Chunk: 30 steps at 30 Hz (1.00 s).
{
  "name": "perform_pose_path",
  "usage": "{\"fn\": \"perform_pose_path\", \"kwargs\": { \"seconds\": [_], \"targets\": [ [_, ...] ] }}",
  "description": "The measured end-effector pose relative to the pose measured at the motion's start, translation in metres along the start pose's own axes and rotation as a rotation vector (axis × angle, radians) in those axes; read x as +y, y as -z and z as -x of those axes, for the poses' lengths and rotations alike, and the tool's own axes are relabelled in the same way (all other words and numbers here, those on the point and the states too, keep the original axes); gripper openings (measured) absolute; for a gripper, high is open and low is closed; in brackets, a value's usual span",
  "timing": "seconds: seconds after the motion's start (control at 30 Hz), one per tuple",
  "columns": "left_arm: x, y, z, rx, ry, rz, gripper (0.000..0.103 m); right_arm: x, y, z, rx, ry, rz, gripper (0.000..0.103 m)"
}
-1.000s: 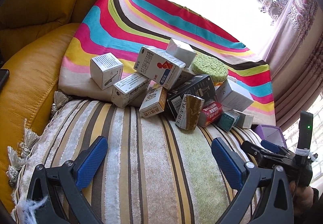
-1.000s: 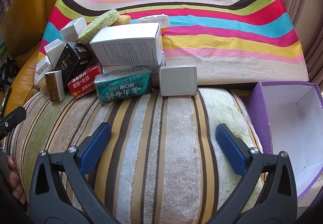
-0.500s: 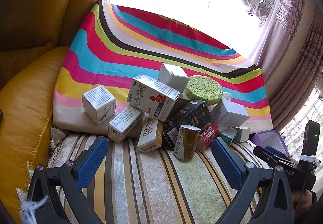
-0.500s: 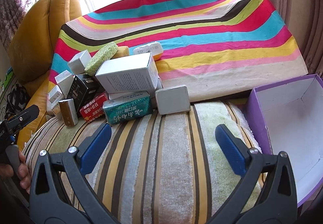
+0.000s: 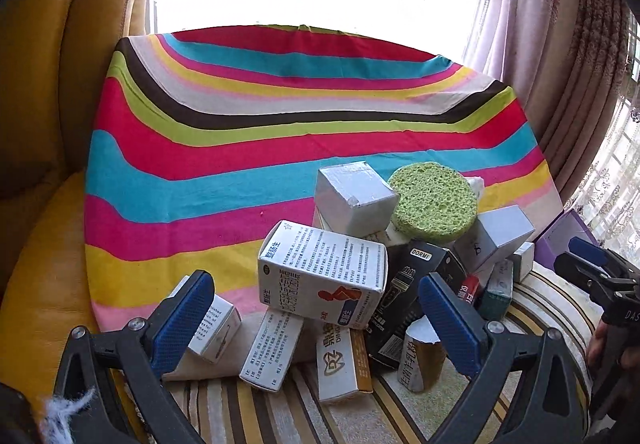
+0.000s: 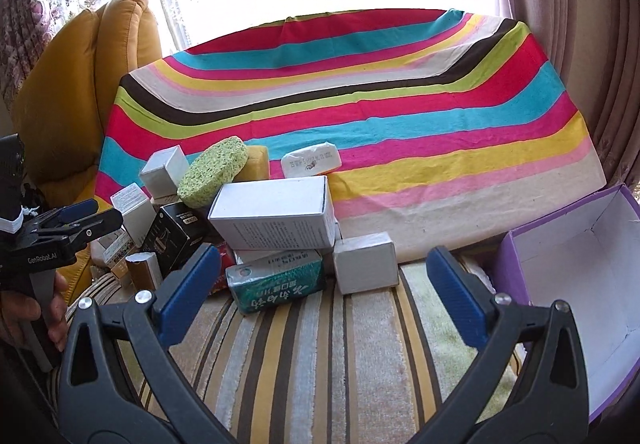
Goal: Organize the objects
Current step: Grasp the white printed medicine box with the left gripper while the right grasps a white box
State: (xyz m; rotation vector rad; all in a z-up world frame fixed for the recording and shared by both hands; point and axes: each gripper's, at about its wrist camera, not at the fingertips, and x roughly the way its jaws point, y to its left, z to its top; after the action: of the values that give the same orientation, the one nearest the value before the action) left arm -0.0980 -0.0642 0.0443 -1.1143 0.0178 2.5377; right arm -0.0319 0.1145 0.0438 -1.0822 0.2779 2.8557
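Hovering with jaws wide and empty, the left gripper (image 5: 316, 318) faces the pile of boxes on the striped cushion (image 5: 304, 416). Straight ahead between its jaws sits the white carton (image 5: 324, 276) with a red and blue mark, tilted on smaller boxes. Just inside the right jaw stands the black box (image 5: 412, 284), with a gold-wrapped box (image 5: 420, 358) in front of it and below that jaw's tip. Beyond the jaws, higher in the heap, rest a silver box (image 5: 354, 198) and the green sponge (image 5: 434, 202), touching.

The right gripper (image 6: 320, 292) is likewise spread wide, holding nothing. Between its jaws, nearer the left one, lies the green pack (image 6: 276, 280); a small white box (image 6: 366, 262) stands just beside it, closer to centre. The large white box (image 6: 276, 214) lies on top behind them. Outside the right jaw, the purple bin (image 6: 510, 256) stands open, its white inside bare where seen.
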Motion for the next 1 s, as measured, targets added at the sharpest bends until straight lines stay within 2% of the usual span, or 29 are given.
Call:
{"fn": "perform_pose_path", "kwargs": {
  "seconds": [0.3, 0.47, 0.8, 0.9, 1.0],
  "targets": [
    [0.006, -0.003, -0.022, 0.051, 0.037, -0.039, 0.101, 0.033, -0.012, -0.024, 0.023, 0.016, 0.067, 0.103],
    [0.007, -0.002, -0.028, 0.066, 0.057, -0.04, 0.075, 0.046, -0.014, -0.039, 0.055, 0.04, 0.104, 0.103],
    [0.006, 0.003, -0.012, 0.0, 0.027, 0.022, 0.074, 0.044, -0.02, -0.058, 0.089, 0.093, 0.089, 0.102],
    [0.002, 0.005, -0.004, -0.031, 0.006, 0.044, 0.074, 0.046, -0.02, -0.063, 0.113, 0.095, 0.092, 0.09],
    [-0.002, 0.007, 0.006, -0.069, -0.023, 0.066, 0.074, 0.042, -0.018, -0.063, 0.112, 0.084, 0.084, 0.088]
  ]
}}
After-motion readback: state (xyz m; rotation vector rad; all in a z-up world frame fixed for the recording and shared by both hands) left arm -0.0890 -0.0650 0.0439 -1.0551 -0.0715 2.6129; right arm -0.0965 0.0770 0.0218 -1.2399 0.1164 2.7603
